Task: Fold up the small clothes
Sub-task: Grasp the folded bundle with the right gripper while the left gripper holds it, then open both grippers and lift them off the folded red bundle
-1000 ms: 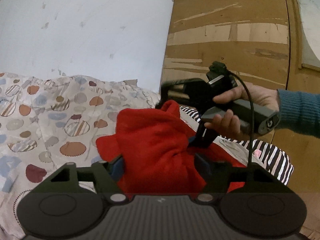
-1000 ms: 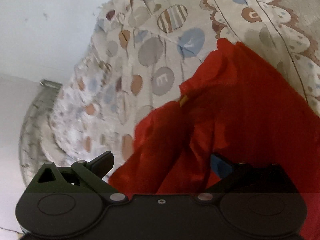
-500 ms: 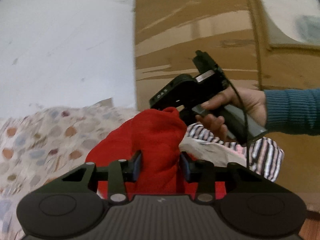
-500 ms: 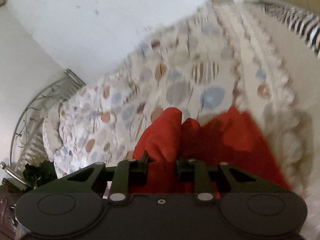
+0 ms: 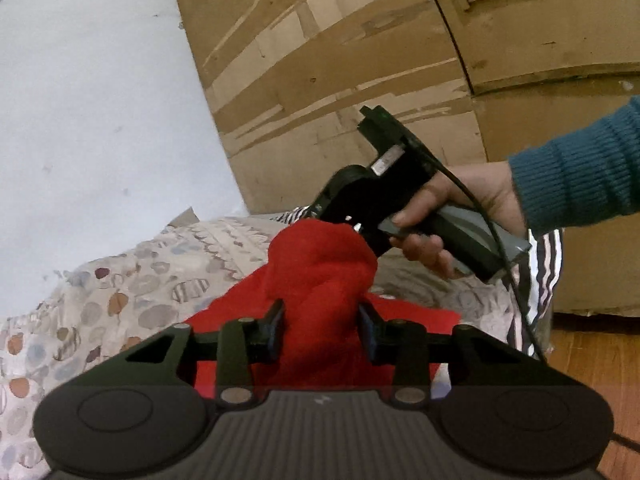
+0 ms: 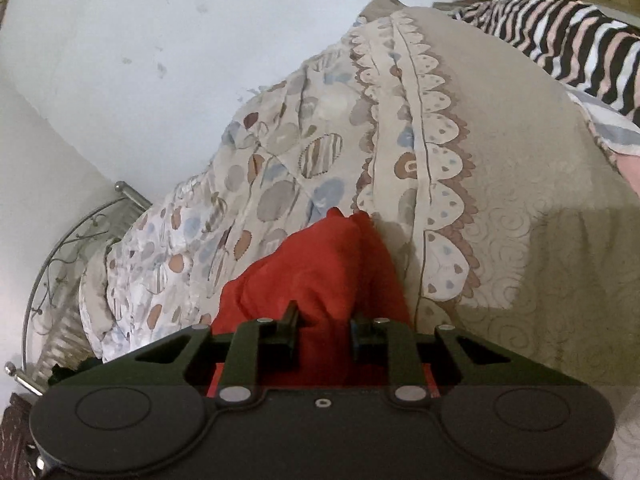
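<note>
A red garment (image 5: pixel 320 264) lies bunched on the patterned quilt (image 5: pixel 120 300). My left gripper (image 5: pixel 320 312) pinches a thick fold of it; its jaws are opening slightly, but both pads still press on the cloth. In the left wrist view a hand (image 5: pixel 460 208) in a blue sleeve holds the right gripper just behind the raised red bunch, its fingertips hidden by the cloth. In the right wrist view my right gripper (image 6: pixel 324 316) is shut on another fold of the red garment (image 6: pixel 320 264), which rises off the quilt (image 6: pixel 280 160).
A striped cloth (image 6: pixel 560 40) lies on the bed's far side and hangs over its edge (image 5: pixel 540 272). A brown wooden wardrobe (image 5: pixel 340 60) stands behind the bed, with wooden floor (image 5: pixel 592 360) at its foot. A metal bed frame (image 6: pixel 60 248) curves at the left.
Both grippers went from wide open around the red garment to shut on folds of it. Both moved sideways and rolled, and the cloth is now pulled up into a bunch.
</note>
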Demonstrator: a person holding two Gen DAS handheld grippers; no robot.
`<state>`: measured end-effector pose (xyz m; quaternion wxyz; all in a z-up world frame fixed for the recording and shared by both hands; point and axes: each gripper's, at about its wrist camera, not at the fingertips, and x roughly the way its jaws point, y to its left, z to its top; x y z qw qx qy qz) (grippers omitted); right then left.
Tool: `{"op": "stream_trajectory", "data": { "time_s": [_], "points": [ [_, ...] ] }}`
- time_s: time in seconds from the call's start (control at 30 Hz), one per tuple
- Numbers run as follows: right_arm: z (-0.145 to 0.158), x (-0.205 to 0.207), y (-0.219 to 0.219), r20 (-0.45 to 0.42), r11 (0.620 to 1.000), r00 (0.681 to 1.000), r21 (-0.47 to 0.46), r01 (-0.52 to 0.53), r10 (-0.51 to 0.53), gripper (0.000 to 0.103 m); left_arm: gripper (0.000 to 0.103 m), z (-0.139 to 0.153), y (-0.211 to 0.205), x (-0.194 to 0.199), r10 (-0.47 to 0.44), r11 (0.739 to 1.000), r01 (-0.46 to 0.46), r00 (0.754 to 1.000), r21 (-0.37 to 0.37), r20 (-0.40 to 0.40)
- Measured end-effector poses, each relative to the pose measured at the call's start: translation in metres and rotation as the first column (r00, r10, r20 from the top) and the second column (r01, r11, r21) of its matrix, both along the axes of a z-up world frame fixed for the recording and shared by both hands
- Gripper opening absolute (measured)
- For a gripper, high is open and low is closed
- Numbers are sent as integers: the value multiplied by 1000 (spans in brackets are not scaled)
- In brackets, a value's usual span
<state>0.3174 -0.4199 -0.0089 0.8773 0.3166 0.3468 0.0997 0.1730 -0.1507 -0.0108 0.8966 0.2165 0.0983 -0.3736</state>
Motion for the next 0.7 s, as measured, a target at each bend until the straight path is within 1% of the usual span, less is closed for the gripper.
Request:
{"op": "stream_trajectory", "data": {
  "time_s": [0.03, 0.1, 0.13, 0.17, 0.23, 0.27, 0.33, 0.37, 0.4, 0.47, 0.5, 0.53, 0.57, 0.6, 0.67, 0.7],
  "points": [
    [0, -1, 2, 6, 1000, 1000, -8, -4, 4, 27, 51, 2, 3, 1, -1, 1000, 1, 1000, -16, -15],
    [1, -2, 4, 14, 1000, 1000, -17, -5, 5, 28, 56, 10, 13, 3, -18, 998, 14, 998, -68, -59],
    [2, -2, 5, 15, 1000, 1000, -21, -4, 5, 28, 61, 14, 19, 4, -28, 995, 20, 997, -97, -74],
    [3, -2, 6, 16, 1000, 1000, -25, -3, 4, 28, 64, 17, 25, 5, -39, 992, 28, 995, -122, -88],
    [4, -2, 6, 16, 999, 1000, -37, -4, 5, 28, 76, 22, 40, 6, -61, 983, 38, 990, -182, -125],
    [5, -2, 7, 16, 999, 1000, -43, -3, 4, 28, 79, 24, 47, 7, -69, 976, 36, 987, -214, -147],
    [6, -3, 9, 16, 998, 1000, -58, -1, 2, 28, 88, 28, 63, 11, -61, 959, -1, 976, -285, -210],
    [7, -3, 11, 17, 998, 1000, -68, 0, 1, 28, 89, 28, 72, 13, -46, 945, -37, 969, -326, -243],
    [8, -2, 13, 18, 997, 1000, -77, 0, 1, 28, 91, 28, 83, 17, -25, 924, -87, 958, -372, -286],
    [10, -2, 13, 17, 996, 1000, -87, 0, 2, 28, 94, 28, 102, 23, 4, 875, -180, 931, -448, -366],
    [10, -2, 14, 17, 996, 1000, -91, 0, 2, 28, 96, 28, 112, 28, 21, 845, -234, 913, -481, -408],
    [10, -2, 14, 16, 996, 1000, -93, 1, 1, 28, 98, 28, 119, 32, 41, 820, -283, 896, -498, -441],
    [10, -2, 14, 15, 996, 1000, -94, 3, -2, 28, 99, 28, 126, 37, 76, 797, -341, 875, -499, -477],
    [11, -2, 15, 14, 995, 1000, -95, 4, -3, 28, 99, 28, 130, 43, 114, 781, -396, 851, -483, -513],
    [11, -3, 15, 15, 994, 1000, -106, 8, -6, 30, 99, 27, 134, 55, 185, 759, -488, 797, -431, -575],
    [12, -3, 16, 16, 994, 1000, -112, 8, -6, 30, 99, 25, 136, 62, 218, 750, -529, 764, -396, -607]
  ]
}}
